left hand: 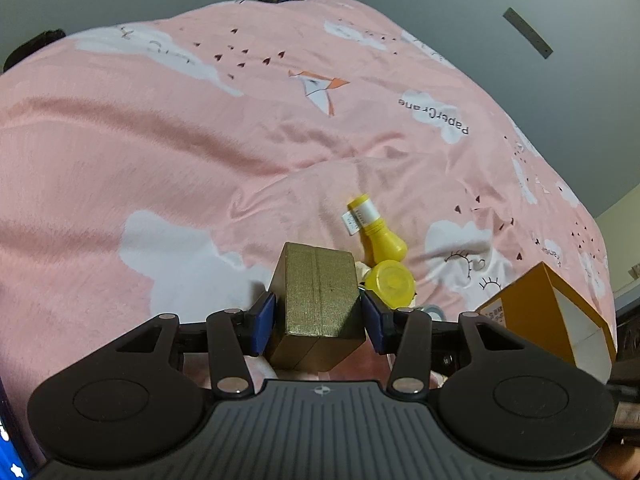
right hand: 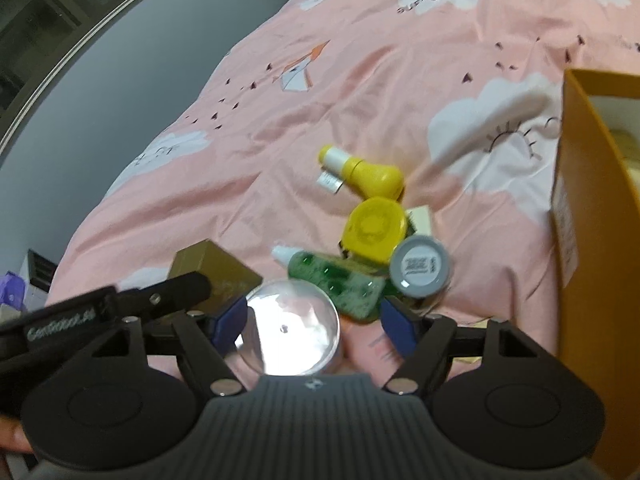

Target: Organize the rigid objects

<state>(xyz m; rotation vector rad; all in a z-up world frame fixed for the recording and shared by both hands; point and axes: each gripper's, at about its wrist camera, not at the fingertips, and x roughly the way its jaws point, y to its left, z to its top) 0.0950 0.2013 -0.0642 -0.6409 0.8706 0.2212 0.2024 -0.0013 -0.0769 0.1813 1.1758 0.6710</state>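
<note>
My left gripper [left hand: 318, 308] is shut on an olive-gold box [left hand: 316, 296], held just above the pink bedspread; the box also shows in the right wrist view [right hand: 212, 268]. My right gripper [right hand: 312, 322] is open, with a round clear-topped jar [right hand: 292, 328] between its fingers, touching the left pad only. Just ahead lies a pile: a green bottle [right hand: 340, 280], a yellow round case [right hand: 376, 228], a yellow bulb-shaped bottle [right hand: 364, 172] and a grey-capped jar [right hand: 420, 268]. The yellow items also show in the left wrist view [left hand: 384, 256].
An open orange cardboard box [right hand: 576, 200] stands on the bed at the right, also seen in the left wrist view [left hand: 532, 312]. The pink bedspread [left hand: 200, 140] is rumpled. Grey walls lie beyond the bed.
</note>
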